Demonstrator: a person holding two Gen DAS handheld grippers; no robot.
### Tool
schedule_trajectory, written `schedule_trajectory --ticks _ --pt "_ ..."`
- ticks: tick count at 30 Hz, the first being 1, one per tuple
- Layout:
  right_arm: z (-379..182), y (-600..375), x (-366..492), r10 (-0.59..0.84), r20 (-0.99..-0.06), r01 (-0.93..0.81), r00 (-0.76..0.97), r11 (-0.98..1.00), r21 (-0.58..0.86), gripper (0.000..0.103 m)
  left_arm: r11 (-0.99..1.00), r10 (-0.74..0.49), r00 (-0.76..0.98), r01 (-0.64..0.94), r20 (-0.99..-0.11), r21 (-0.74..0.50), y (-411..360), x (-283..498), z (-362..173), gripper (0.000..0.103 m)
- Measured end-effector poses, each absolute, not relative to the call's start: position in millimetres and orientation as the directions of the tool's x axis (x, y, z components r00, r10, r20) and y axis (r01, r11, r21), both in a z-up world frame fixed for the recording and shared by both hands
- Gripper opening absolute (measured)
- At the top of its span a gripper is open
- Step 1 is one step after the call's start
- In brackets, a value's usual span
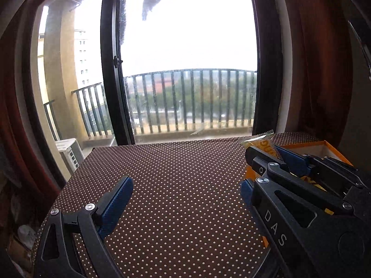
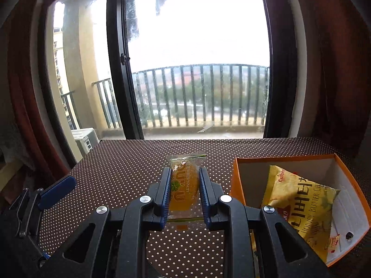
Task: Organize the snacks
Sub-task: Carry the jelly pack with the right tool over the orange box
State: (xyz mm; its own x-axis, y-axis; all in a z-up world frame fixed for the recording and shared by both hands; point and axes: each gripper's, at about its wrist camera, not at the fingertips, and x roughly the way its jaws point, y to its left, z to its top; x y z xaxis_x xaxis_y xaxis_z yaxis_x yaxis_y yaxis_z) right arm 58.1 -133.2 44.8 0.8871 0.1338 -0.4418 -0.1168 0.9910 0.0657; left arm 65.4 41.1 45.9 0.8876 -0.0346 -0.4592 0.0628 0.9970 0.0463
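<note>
At frame centre the right gripper [image 2: 184, 190] pinches a lemon sweet [image 2: 184, 185], label blurred, perhaps "LEMON". Lower right, a box [image 2: 236, 180] holds a "HONEY BUTTER" bag [image 2: 301, 208]. Left gripper [image 1: 185, 199] jaws spread, empty.

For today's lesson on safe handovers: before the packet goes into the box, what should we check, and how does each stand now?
1. Right gripper jaws clamped on the packet: ok.
2. Box open at the top: ok.
3. Room in the box beside the chip bag: ok.
4. Left gripper empty, jaws wide: ok.
5. Packet seal intact: cannot tell.
</note>
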Motion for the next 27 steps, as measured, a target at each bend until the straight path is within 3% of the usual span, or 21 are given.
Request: schedule_trajectory --ticks 27 --pt "32 -245 53 -0.024 -0.433 0.068 0.901 0.994 0.087 0.026 0.966 -0.206 0.851 0.255 -0.483 0.038 -78 77 38 0.095"
